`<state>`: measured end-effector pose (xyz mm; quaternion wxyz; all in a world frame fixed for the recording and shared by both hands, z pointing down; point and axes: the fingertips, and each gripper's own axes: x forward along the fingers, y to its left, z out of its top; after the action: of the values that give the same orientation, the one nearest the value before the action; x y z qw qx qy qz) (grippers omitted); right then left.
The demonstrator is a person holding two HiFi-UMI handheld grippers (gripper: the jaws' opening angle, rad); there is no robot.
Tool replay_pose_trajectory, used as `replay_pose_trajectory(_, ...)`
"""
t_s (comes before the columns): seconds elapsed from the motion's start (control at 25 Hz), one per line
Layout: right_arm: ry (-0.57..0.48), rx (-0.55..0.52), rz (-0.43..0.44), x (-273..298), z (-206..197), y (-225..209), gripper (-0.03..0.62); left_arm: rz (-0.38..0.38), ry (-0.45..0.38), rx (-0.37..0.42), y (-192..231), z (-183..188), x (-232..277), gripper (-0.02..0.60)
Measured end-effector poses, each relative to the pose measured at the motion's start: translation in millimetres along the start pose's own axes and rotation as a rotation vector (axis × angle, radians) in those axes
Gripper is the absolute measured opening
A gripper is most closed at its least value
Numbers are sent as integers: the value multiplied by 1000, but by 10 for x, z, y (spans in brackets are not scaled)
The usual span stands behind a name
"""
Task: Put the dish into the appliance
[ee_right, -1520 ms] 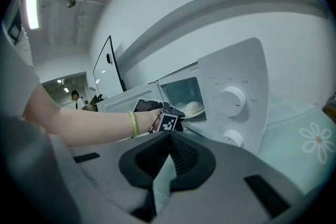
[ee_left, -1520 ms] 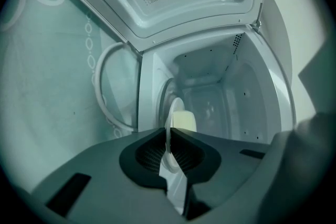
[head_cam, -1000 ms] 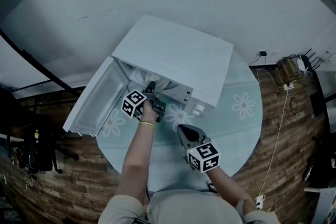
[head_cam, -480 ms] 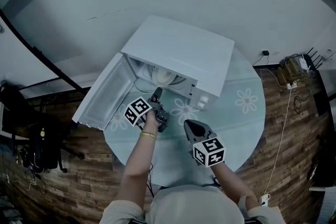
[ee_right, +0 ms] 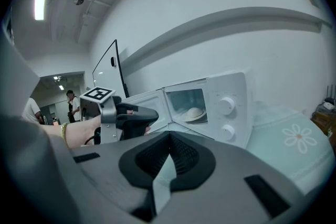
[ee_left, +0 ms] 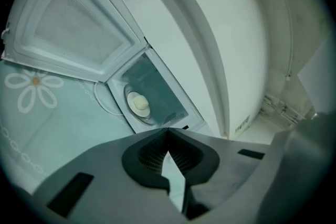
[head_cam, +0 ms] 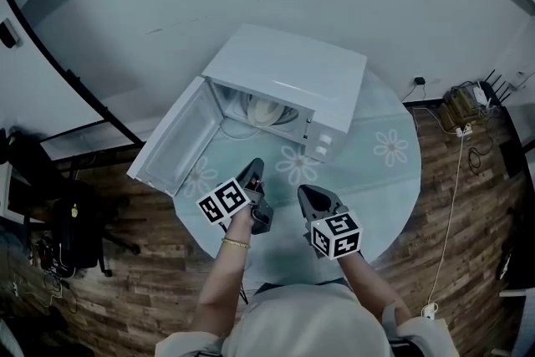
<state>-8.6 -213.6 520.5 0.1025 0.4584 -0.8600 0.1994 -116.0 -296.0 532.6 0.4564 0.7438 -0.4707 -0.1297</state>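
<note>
Inside the microwave [head_cam: 288, 84], on the floor of its cavity, the dish [head_cam: 266, 109] is seen lying flat. It is round, so no long axis can be made out; in the right gripper view its wide rim is seen level and its rounded hump is turned upward. The door [head_cam: 177, 138] is swung wide open at the left of the microwave's opening, as seen from the front. In front of that opening, apart from the microwave, the left gripper [head_cam: 253, 171] is pointed toward the cavity; its jaws are closed together and nothing is gripped between them. In front of the microwave's knob panel, the right gripper [head_cam: 305, 195] is likewise held with its jaws pressed together and empty. The microwave is set on a round table [head_cam: 380, 192] covered with a flower-printed cloth.
</note>
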Motion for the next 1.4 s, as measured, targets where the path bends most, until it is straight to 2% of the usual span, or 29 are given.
replay_pose_trajectory(0.2,-7,-2,-9,-176,-13,124,6,11,12,110,-126,-246,-437,12)
replay_pose_trajectory(0.52,-1,-27,-8,-382,-73,258,6,36,60,167,-141,-588,-914,12)
replay_pose_trajectory(0.88,20,-34,-3,-548,-188,389,6,46,110,179,-140,-824,-1235,12)
replay_pose_trajectory(1.4,5,-53,18,-553,-88,487,6,31,111,174,-166,-768,-1178,12)
